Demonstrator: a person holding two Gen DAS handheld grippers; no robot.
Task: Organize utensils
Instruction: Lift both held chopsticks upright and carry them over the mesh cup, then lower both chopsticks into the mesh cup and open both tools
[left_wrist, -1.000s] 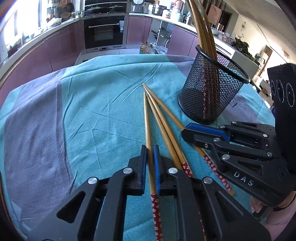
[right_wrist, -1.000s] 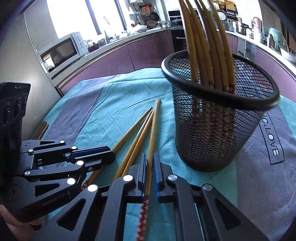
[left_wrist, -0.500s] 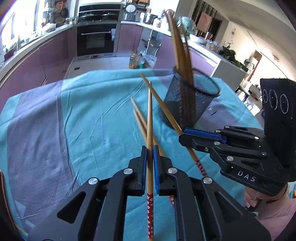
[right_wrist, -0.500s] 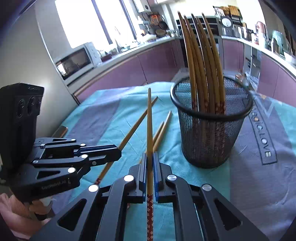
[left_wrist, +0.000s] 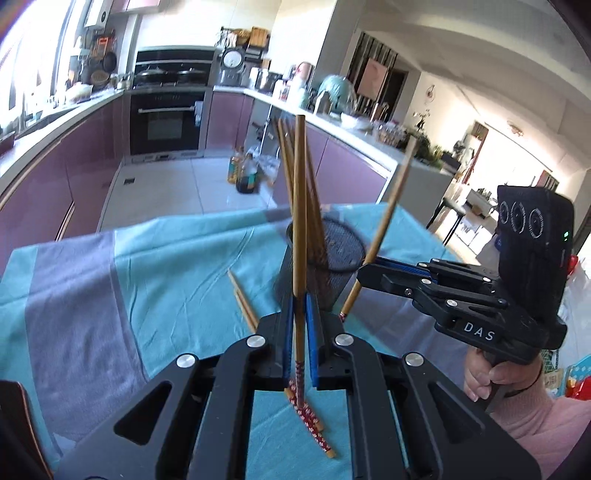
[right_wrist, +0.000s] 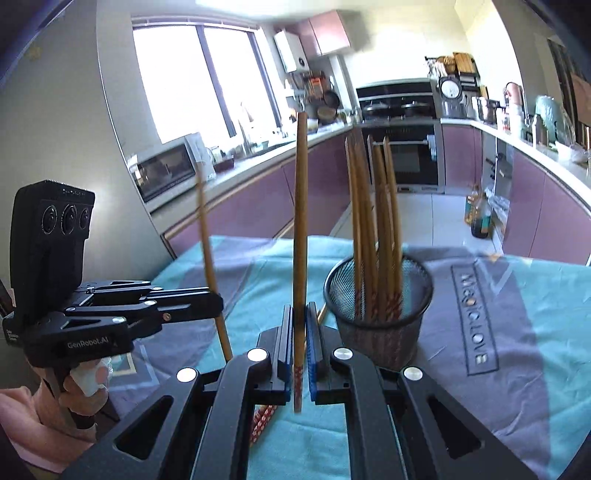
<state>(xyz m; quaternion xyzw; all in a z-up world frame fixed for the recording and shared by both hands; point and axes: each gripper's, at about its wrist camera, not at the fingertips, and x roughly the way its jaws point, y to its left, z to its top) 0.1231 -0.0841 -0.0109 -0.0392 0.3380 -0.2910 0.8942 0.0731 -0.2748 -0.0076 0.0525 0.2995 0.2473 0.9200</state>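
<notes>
My left gripper (left_wrist: 299, 325) is shut on a bamboo chopstick (left_wrist: 299, 221) that stands nearly upright, its red patterned end below the jaws. My right gripper (right_wrist: 300, 332) is shut on a second chopstick (right_wrist: 300, 221), also upright. Each gripper shows in the other's view: the right gripper (left_wrist: 365, 271) with its chopstick (left_wrist: 388, 214), the left gripper (right_wrist: 218, 306) with its chopstick (right_wrist: 207, 240). The black mesh holder (right_wrist: 376, 295) stands just ahead on the cloth and holds several chopsticks (right_wrist: 373, 221). Two more chopsticks (left_wrist: 242, 301) lie on the cloth below the grippers.
A teal and grey tablecloth (left_wrist: 166, 266) covers the table, with lettering (right_wrist: 476, 317) to the right of the holder. A dark wooden edge (left_wrist: 14, 424) shows at lower left. Beyond the table are purple kitchen cabinets, an oven (left_wrist: 166, 122) and bottles on the floor (left_wrist: 245, 173).
Both grippers rose from the cloth, each lifting a chopstick. The held chopsticks swung from lying flat to nearly upright. The holder now sits lower and farther off in both views.
</notes>
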